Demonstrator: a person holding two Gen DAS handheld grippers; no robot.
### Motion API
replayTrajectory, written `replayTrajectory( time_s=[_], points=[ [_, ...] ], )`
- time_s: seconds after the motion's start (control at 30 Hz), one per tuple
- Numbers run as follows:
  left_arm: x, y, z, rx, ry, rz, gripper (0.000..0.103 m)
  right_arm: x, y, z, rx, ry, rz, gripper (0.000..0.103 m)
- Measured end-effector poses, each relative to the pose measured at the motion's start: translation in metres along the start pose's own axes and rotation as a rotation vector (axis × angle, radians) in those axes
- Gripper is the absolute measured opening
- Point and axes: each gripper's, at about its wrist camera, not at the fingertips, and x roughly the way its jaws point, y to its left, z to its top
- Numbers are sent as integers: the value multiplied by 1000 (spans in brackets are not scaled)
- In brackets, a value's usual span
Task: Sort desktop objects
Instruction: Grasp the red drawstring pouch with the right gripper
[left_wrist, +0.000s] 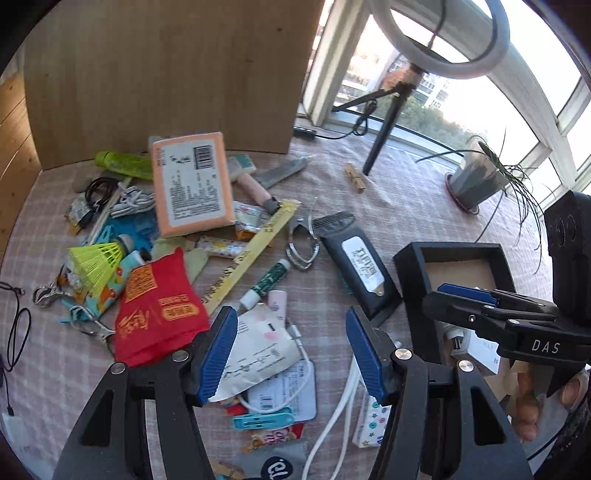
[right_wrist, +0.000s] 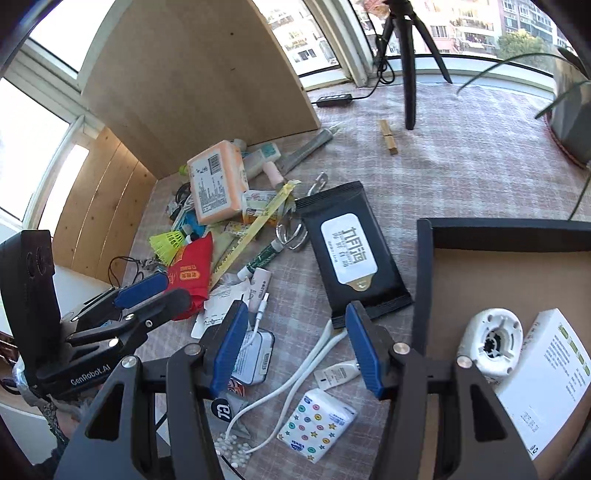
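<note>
Barely begun: only a white box (right_wrist: 543, 373) and round white part (right_wrist: 489, 341) in the black tray (right_wrist: 424, 266), clutter (left_wrist: 192, 236) heaped on tabletop (left_wrist: 399, 192), both grippers' (left_wrist: 291, 354) (right_wrist: 295, 347) fingers wide, empty.

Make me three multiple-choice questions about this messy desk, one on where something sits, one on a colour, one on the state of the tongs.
1. Where is the white box?
A. inside the black tray
B. on the wipes pack
C. under the red pouch

2. What colour is the shuttlecock?
A. blue
B. yellow-green
C. white

3. How are the left tongs?
A. shut on a cable
B. shut on nothing
C. open, holding nothing

Answers: 1 A, the box lies on the tray floor; 2 B, its skirt is bright yellow-green; 3 C, a wide gap shows between the blue pads.
</note>
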Motion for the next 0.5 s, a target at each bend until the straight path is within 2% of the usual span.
replayTrajectory(
  time_s=[0.3, 0.5],
  points=[
    [-3, 91, -15, -187, -11, 99, 59, 45, 69, 22, -163, 31, 14, 54],
    [12, 129, -28, -282, 12, 96, 57, 93, 102, 36, -175, 115, 56, 54]
  ],
)
